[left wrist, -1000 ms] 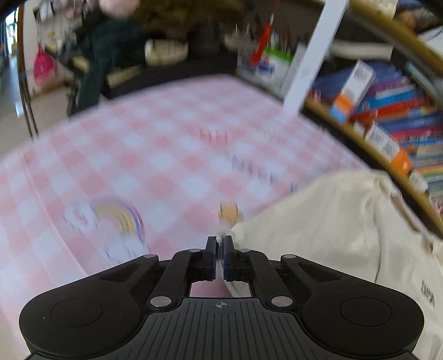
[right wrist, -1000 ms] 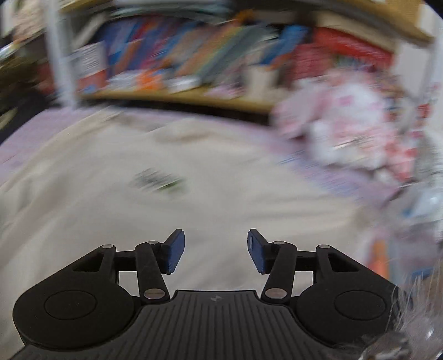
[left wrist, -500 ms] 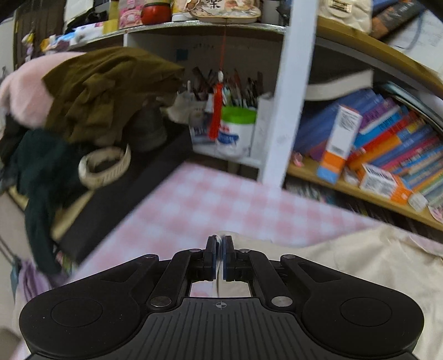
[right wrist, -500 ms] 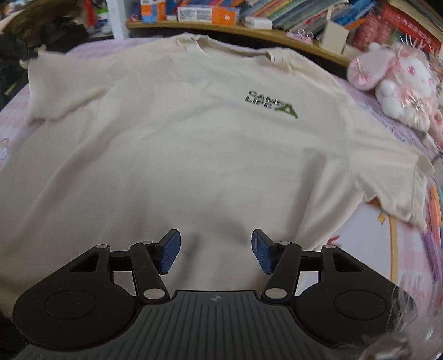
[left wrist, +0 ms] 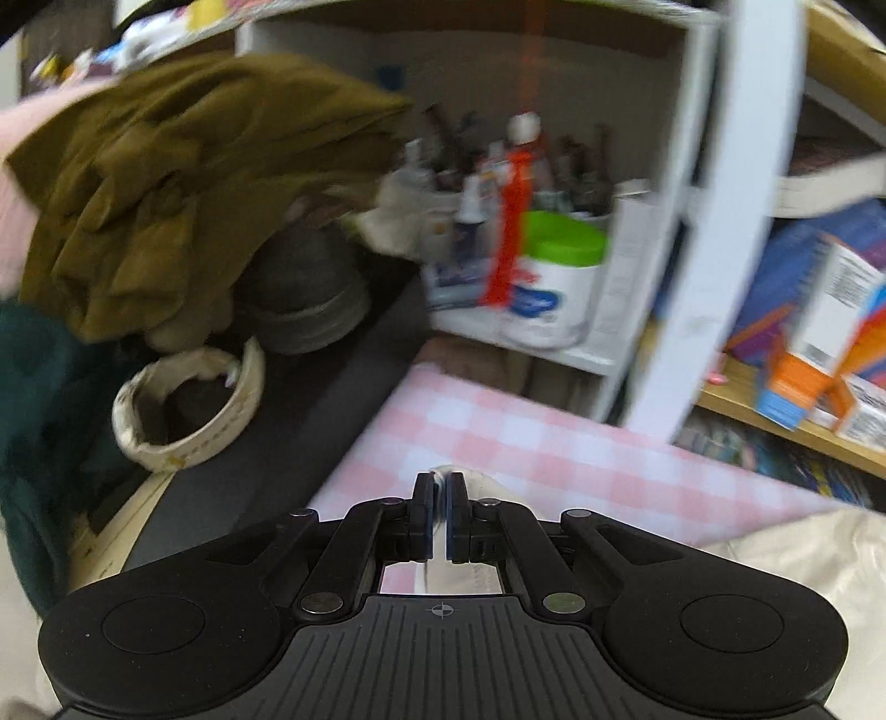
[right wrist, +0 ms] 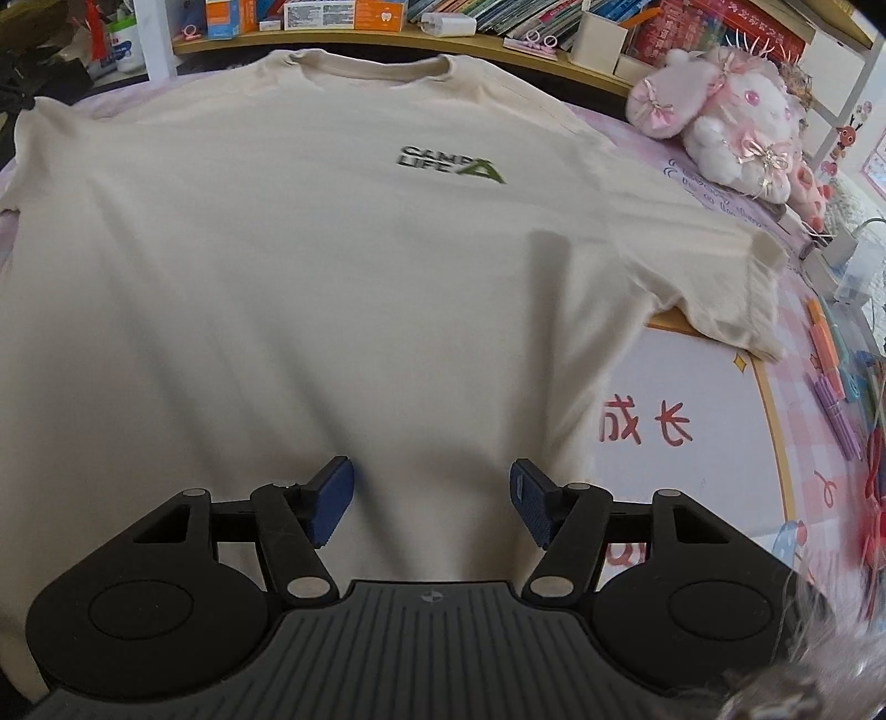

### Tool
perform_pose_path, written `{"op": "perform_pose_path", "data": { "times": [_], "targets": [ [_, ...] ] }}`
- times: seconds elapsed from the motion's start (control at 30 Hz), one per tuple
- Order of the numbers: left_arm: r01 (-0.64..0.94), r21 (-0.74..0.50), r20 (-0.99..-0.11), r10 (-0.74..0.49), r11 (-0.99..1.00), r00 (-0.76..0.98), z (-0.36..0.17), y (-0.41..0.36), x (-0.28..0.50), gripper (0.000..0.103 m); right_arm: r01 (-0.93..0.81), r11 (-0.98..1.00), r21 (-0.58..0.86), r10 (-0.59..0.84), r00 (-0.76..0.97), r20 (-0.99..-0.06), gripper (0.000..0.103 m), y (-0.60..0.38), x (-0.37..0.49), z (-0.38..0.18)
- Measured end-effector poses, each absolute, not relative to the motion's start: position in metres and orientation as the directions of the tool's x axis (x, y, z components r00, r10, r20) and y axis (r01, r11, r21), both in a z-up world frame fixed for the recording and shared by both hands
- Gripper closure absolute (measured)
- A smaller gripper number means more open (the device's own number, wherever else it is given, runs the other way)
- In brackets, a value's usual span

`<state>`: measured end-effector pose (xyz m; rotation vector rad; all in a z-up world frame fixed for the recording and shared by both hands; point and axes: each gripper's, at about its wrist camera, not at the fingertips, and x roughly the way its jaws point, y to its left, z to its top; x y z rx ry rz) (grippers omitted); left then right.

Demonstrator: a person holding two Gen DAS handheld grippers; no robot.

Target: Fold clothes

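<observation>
Shirt: the cream T-shirt (right wrist: 310,266) is lying face up and spread flat over the pink checked cloth (left wrist: 531,437), collar toward the bookshelf (right wrist: 354,39)
Left gripper (left wrist: 439,512): its jaws are pressing together, pinching a cream edge of the shirt
Right gripper (right wrist: 431,498): it is hovering over the lower body of the shirt with jaws spread wide, gripping nothing
Progress: no fold is showing; both sleeves are lying out, so judging by this the folding is only starting
Remaining: sleeves, sides and hem are all awaiting folding
</observation>
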<state>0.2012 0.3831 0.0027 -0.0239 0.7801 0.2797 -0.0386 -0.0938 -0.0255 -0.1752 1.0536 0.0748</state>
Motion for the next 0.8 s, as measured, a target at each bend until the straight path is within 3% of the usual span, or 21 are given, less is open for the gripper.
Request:
{"op": "perform_pose_path", "data": {
  "times": [0.07,0.13,0.17,0.27,0.37,0.5,0.6,0.67,0.73,0.8],
  "targets": [
    [-0.257,0.107,-0.712,0.254,0.961,0.655,-0.003,0.388,0.205,0.1,-0.139,0.984,-0.108,-0.027,0.49,-0.871,0.043,-0.093,-0.039,-0.026],
    [-0.255,0.132,-0.726,0.269,0.958,0.633,-0.009,0.393,0.208,0.09,-0.129,0.987,-0.098,-0.023,0.486,-0.874,0.043,-0.096,-0.037,-0.025],
    [-0.254,0.144,-0.732,0.276,0.956,0.623,-0.012,0.396,0.21,0.09,-0.122,0.988,-0.089,-0.018,0.487,-0.873,0.043,-0.099,-0.036,-0.023],
    [-0.205,0.171,-0.691,0.265,0.964,0.673,-0.002,0.383,0.198,0.085,-0.091,0.994,-0.055,-0.002,0.5,-0.866,0.042,-0.112,-0.033,-0.012],
    [-0.051,0.128,-0.653,0.123,0.991,0.748,0.015,0.355,0.184,0.084,-0.035,0.997,-0.063,-0.037,0.504,-0.863,0.043,-0.131,-0.028,-0.004],
    [0.163,0.035,-0.664,-0.099,0.986,0.741,0.017,0.299,0.186,0.084,0.052,0.998,-0.033,-0.055,0.498,-0.866,0.046,-0.151,-0.02,-0.003],
    [0.291,-0.047,-0.69,-0.241,0.956,0.683,0.007,0.244,0.201,0.085,0.09,0.996,0.029,-0.019,0.494,-0.869,0.059,-0.155,-0.01,-0.005],
    [0.331,-0.081,-0.709,-0.288,0.94,0.644,-0.005,0.216,0.215,0.089,0.103,0.994,0.02,-0.032,0.478,-0.878,0.078,-0.154,-0.002,-0.01],
    [0.363,-0.117,-0.724,-0.33,0.924,0.606,-0.015,0.192,0.23,0.097,0.099,0.995,-0.009,-0.056,0.48,-0.875,0.08,-0.153,0.005,-0.011],
    [0.364,-0.157,-0.731,-0.356,0.918,0.583,-0.021,0.179,0.248,0.097,0.063,0.997,-0.044,-0.07,0.501,-0.862,0.08,-0.15,0.015,-0.007]
  ]
}}
